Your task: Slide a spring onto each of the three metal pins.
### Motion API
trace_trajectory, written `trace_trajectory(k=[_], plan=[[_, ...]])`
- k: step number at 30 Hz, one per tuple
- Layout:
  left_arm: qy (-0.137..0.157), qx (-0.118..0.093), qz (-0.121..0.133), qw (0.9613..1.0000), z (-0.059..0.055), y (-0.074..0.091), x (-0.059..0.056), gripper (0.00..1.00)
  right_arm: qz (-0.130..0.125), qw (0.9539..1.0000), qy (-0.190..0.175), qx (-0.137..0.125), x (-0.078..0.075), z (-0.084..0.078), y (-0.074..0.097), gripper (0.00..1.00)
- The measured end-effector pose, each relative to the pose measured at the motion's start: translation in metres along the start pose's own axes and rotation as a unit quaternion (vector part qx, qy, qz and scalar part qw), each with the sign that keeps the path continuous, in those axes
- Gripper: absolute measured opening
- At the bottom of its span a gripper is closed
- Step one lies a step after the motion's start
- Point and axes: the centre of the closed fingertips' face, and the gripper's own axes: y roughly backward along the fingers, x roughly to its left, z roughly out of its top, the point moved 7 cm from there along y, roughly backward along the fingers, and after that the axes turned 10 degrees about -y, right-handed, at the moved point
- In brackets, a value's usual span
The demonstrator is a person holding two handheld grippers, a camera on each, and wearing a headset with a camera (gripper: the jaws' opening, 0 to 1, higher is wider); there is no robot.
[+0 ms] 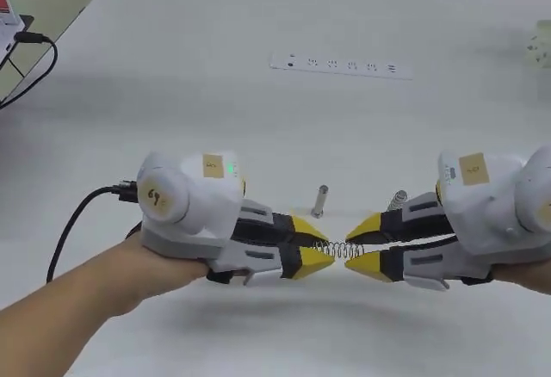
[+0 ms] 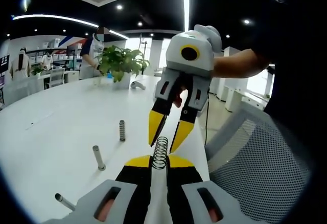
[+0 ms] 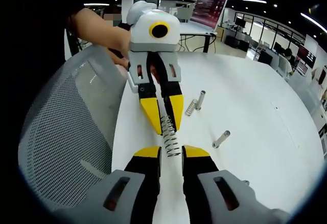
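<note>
Two hand-held grippers meet tip to tip low over a white table (image 1: 258, 119), with one spring (image 1: 343, 249) stretched level between them. The left gripper (image 1: 329, 249) has its yellow jaws nearly together, pinching one end of the spring; in the left gripper view the coils sit snugly between its two tips. The right gripper (image 1: 350, 250) faces it from the other side. Its yellow jaws are parted, with the spring's other end lying in the gap between them. From the pictures it is not certain that this end touches either jaw.

Just behind the grippers in the head view, a short metal pin (image 1: 320, 200) stands upright on the table. A second spring (image 1: 398, 198) stands near it, close to the right gripper's upper jaw. In the right gripper view, another pin (image 3: 221, 139) stands apart from these, nearer that camera.

Farther back on the table lies a white power strip (image 1: 342, 65). A black cable (image 1: 77, 218) runs from the back of the left gripper. A grey mesh chair (image 3: 71, 127) sits beside the table edge, below the grippers
</note>
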Motion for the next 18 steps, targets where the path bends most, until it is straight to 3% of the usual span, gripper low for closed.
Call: trace_trajectory(k=[18], plan=[[0.002, 0.002, -0.007, 1.0, 0.0009, 0.0026, -0.002, 0.02, 0.005, 0.9998, -0.007, -0.02, 0.0013, -0.003, 0.0014, 0.08]])
